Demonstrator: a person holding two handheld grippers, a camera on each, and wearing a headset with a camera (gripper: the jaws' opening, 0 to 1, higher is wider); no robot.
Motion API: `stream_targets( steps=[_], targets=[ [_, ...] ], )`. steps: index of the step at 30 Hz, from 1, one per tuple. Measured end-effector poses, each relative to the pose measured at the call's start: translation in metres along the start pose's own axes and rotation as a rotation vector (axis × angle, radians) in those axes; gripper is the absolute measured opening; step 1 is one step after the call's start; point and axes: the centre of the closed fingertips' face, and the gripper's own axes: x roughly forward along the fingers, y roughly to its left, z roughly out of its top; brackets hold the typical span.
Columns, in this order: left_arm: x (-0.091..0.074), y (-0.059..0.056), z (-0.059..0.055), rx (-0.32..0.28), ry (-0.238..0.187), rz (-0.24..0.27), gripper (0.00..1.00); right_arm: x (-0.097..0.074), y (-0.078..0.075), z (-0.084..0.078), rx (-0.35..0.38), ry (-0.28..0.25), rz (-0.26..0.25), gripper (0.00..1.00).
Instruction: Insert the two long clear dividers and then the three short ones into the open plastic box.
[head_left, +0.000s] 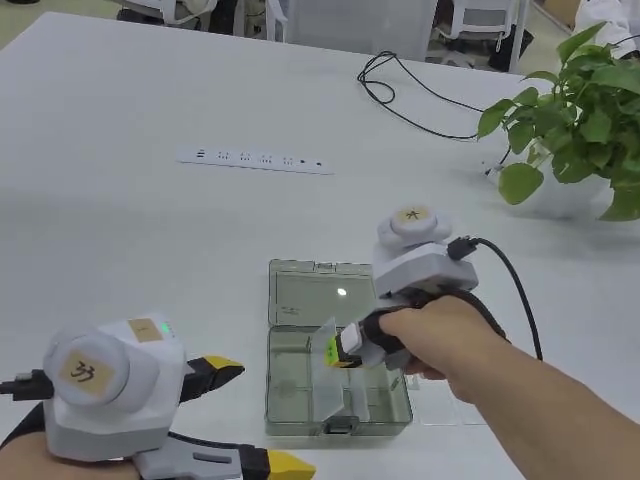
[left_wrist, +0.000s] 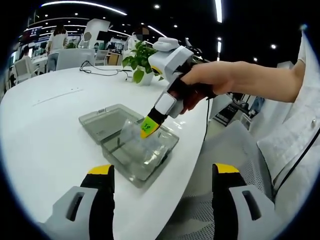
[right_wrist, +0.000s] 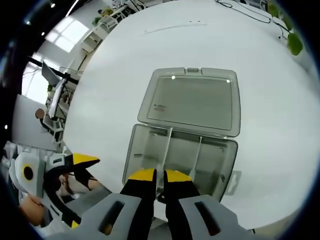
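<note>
The jaws of the right gripper (right_wrist: 160, 176) are pinched almost together, with only a sliver of gap. A thin clear divider (head_left: 328, 380) is gripped between them by its upper edge. The divider is held tilted over the tray (right_wrist: 131, 155) of the box (head_left: 272, 400), and its lower edge appears to reach down inside. The tilt is judged to let one end be fed toward its slot before the sheet is stood upright.

In the right gripper view, two long dividers (right_wrist: 166, 147) are seen standing in the tray, running from the hinge side toward the front. The gripped piece is therefore probably one of the short ones, though its length cannot be told for sure. The lid (right_wrist: 192, 100) is laid flat on the bench (head_left: 150, 230) behind the tray, which leaves the tray open from above.

The jaws of the left gripper (left_wrist: 164, 170) are spread wide with nothing between them. That gripper is held low, near the box's front left corner but apart from it. The box and the gripped divider lie ahead of its jaws. This position is judged to be a waiting one, from which the box could be steadied if it slid.
</note>
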Motion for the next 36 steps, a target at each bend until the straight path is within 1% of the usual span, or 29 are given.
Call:
stream_targets(
  steps=[4,10,14,20,28,36],
  targets=[
    [0.000,0.000,-0.001,-0.001,0.001,0.000,0.81,0.001,0.001,0.001,-0.024,0.002,-0.010,0.07],
    [0.000,-0.001,-0.002,0.000,0.004,0.000,0.81,0.002,0.004,0.001,-0.088,0.011,-0.047,0.07],
    [0.000,0.000,-0.002,0.005,0.006,0.000,0.81,0.003,0.005,0.000,-0.151,0.020,-0.080,0.07],
    [-0.001,0.000,-0.003,0.005,0.009,0.000,0.81,0.007,0.007,-0.001,-0.205,0.035,-0.102,0.07],
    [-0.001,0.001,-0.003,0.005,0.010,0.003,0.81,0.012,0.009,0.001,-0.229,0.041,-0.100,0.07],
    [-0.001,0.001,-0.006,0.008,0.014,0.002,0.83,0.020,0.010,0.000,-0.218,0.037,-0.077,0.09]
  ],
)
